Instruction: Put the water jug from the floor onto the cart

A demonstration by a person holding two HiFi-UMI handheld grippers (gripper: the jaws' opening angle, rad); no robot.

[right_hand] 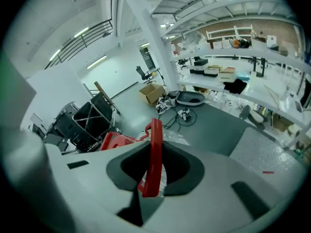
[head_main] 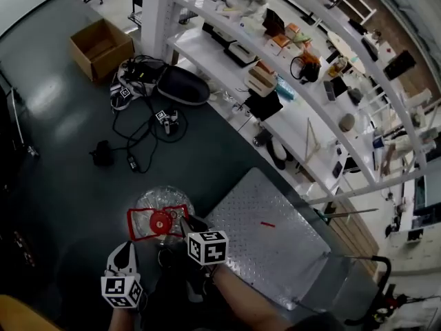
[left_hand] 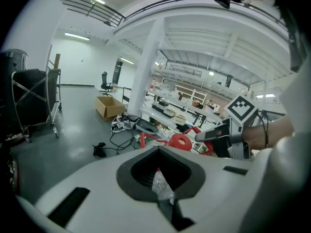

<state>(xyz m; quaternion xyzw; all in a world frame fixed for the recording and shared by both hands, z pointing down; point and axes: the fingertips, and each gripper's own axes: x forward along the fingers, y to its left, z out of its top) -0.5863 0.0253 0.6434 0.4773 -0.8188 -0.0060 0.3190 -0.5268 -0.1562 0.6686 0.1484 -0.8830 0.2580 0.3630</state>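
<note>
The water jug [head_main: 153,204] is clear plastic with a red cap [head_main: 160,222] and a red handle frame [head_main: 138,216]. It hangs just left of the cart's metal deck [head_main: 275,250]. My right gripper [head_main: 185,224] is shut on the red handle [right_hand: 154,154], which stands upright between its jaws. My left gripper [head_main: 128,248] is at the jug's near left side. In the left gripper view, crinkled clear plastic of the jug [left_hand: 160,182] sits pinched between its jaws, and the right gripper [left_hand: 201,136] shows beyond the cap [left_hand: 181,142].
The cart's push handle [head_main: 375,267] is at the lower right. White shelving [head_main: 296,126] full of items runs along behind. A cardboard box [head_main: 101,47], a black tub [head_main: 182,87] and loose cables [head_main: 141,126] lie on the floor. A black folding trolley [right_hand: 90,118] stands off to the left.
</note>
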